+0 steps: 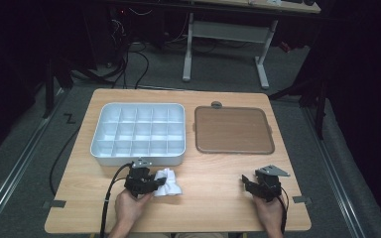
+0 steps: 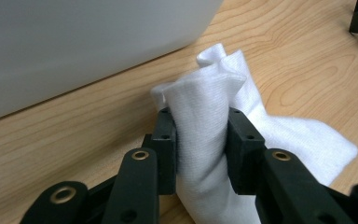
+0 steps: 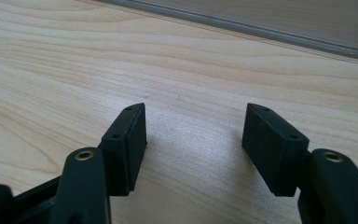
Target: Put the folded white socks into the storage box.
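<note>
A crumpled white cloth (image 1: 170, 182) lies on the wooden table just in front of the white compartment box (image 1: 136, 134). My left gripper (image 1: 158, 183) is shut on the cloth's left side. In the left gripper view both pads (image 2: 165, 140) press a bunched fold of the cloth (image 2: 205, 93) between them, and the rest of it spreads out to the right on the table. My right gripper (image 1: 246, 183) rests low near the table's front right, open. In the right gripper view its jaws (image 3: 193, 126) stand wide apart over bare wood, with nothing between them.
A flat brown tray (image 1: 233, 130) with a grey rim lies to the right of the compartment box; its edge (image 3: 261, 28) runs across the top of the right gripper view. The box's white wall (image 2: 74, 42) rises close behind the cloth. Bare tabletop separates the two hands.
</note>
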{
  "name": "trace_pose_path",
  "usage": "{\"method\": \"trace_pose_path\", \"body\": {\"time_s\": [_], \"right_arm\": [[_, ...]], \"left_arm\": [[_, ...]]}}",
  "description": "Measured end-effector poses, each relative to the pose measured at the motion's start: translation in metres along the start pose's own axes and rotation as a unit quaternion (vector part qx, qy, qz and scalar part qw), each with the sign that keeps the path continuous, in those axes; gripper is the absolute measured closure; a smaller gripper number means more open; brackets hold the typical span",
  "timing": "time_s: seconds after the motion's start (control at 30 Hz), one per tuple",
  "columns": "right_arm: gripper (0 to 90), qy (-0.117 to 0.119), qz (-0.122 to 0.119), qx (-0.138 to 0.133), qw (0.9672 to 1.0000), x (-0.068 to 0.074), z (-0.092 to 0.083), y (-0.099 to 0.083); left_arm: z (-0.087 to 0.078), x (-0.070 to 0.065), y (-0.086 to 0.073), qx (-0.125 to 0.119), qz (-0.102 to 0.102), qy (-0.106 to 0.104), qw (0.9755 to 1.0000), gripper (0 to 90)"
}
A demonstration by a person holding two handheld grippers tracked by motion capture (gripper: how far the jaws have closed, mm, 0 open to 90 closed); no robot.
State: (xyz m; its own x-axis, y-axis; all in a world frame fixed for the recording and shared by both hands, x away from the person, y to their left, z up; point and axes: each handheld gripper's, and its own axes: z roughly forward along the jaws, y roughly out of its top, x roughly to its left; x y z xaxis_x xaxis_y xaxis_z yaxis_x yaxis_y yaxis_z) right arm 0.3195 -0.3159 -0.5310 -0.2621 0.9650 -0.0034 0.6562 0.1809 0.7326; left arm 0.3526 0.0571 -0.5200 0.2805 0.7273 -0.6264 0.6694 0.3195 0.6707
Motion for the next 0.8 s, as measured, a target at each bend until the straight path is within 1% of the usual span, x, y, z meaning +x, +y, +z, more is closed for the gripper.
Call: {"method": "trace_pose_path", "body": {"time_s": [0.1, 0.2, 0.63, 0.77, 0.8], "right_arm": [[40.5, 0.002, 0.002, 0.0, 1.0, -0.0005, -0.0001, 0.0], [40.5, 0.003, 0.002, -0.002, 1.0, -0.0008, 0.0, -0.0001], [40.4, 0.003, 0.001, -0.001, 1.0, -0.0009, 0.0, -0.0001], [40.3, 0.003, 0.001, -0.001, 1.0, -0.0009, -0.0001, 0.0], [40.2, 0.003, 0.001, -0.001, 1.0, -0.0007, -0.0001, -0.0001]], "left_arm": [[-0.0008, -0.001, -0.0005, 0.001, 0.009, -0.001, 1.0, 69.2], [-0.0016, -0.0012, -0.0003, 0.002, 0.011, -0.002, 0.9999, 69.3], [-0.0051, -0.0018, 0.0013, 0.002, 0.007, -0.011, 0.9999, 69.8], [-0.0071, -0.0016, 0.0014, 0.001, 0.011, -0.016, 0.9998, 69.9], [-0.0076, -0.0019, 0.0015, 0.001, 0.008, -0.018, 0.9998, 69.9]]}}
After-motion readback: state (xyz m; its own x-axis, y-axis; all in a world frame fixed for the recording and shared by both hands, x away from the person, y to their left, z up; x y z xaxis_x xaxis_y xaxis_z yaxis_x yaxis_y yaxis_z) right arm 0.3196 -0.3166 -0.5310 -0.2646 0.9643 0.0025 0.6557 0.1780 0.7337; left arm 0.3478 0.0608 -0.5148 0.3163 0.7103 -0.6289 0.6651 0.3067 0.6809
